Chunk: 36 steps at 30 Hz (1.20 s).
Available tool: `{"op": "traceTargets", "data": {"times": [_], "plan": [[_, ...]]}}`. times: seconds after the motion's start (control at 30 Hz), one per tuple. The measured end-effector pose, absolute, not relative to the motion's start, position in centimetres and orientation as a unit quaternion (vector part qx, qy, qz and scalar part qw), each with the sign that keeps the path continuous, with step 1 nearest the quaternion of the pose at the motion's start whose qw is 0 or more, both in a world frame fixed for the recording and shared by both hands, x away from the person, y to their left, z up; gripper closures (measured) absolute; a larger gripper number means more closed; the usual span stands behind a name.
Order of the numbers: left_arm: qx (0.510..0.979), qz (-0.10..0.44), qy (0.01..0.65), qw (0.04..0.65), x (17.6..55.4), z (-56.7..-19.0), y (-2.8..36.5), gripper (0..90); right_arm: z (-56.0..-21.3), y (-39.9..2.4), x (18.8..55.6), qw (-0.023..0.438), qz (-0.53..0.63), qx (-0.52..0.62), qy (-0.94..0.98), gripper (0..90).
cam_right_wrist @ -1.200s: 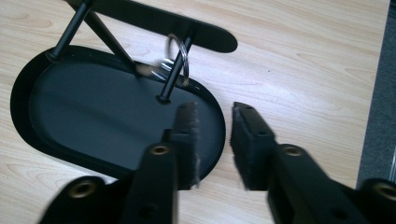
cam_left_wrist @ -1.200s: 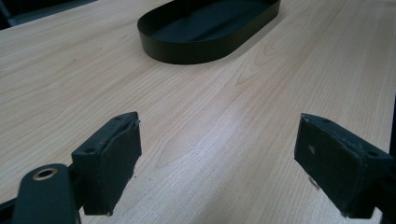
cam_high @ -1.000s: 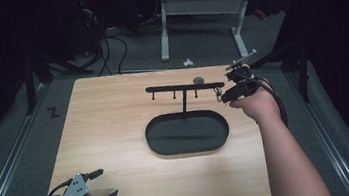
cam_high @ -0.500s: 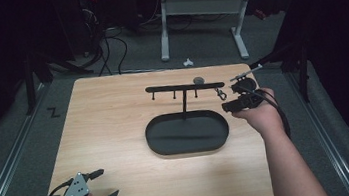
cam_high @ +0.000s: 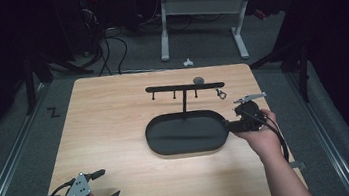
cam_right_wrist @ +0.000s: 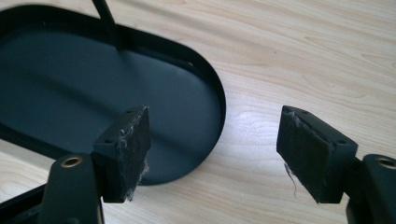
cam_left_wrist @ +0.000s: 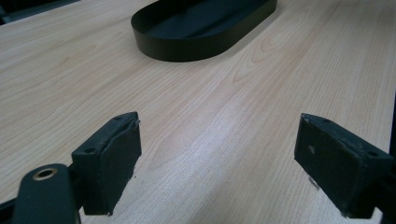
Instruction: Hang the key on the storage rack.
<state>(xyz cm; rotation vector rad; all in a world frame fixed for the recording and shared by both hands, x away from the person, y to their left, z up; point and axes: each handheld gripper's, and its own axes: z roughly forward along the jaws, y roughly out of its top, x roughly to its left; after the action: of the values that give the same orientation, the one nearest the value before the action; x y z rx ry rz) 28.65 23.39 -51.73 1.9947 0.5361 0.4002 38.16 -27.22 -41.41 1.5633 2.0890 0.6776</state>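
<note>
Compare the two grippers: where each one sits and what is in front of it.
The left gripper sits at the table's near left corner, far from the black tray; the right gripper is at the tray's right end. The left faces bare wood; the right straddles the tray's rim. Both are open, holding nothing.

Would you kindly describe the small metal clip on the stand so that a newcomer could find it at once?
Start at the light wooden table and find the black oval metal tray near its middle, from which a thin black T-shaped stand rises. The small silvery metal clip hangs under the crossbar's right end; the other pegs along the bar are bare.
</note>
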Motion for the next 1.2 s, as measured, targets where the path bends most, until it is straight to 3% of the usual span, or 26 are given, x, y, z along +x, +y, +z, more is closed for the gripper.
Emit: {"op": "traceTargets", "data": {"times": [0.53,0.87,1.2], "plan": [[0.824,0.165,0.221,0.495,28.7,-51.8,23.4,15.2,-46.9,-27.0,33.8,0.234,0.306,0.555,0.737,27.9],[0.825,0.165,0.222,0.493,28.9,-51.8,23.3,15.3,-51.4,-24.5,29.9,0.232,0.352,0.531,0.735,28.0],[0.820,0.175,0.232,0.493,29.2,-51.7,23.5,15.3,-52.7,-21.9,26.3,0.217,0.379,0.475,0.764,31.1]]}}
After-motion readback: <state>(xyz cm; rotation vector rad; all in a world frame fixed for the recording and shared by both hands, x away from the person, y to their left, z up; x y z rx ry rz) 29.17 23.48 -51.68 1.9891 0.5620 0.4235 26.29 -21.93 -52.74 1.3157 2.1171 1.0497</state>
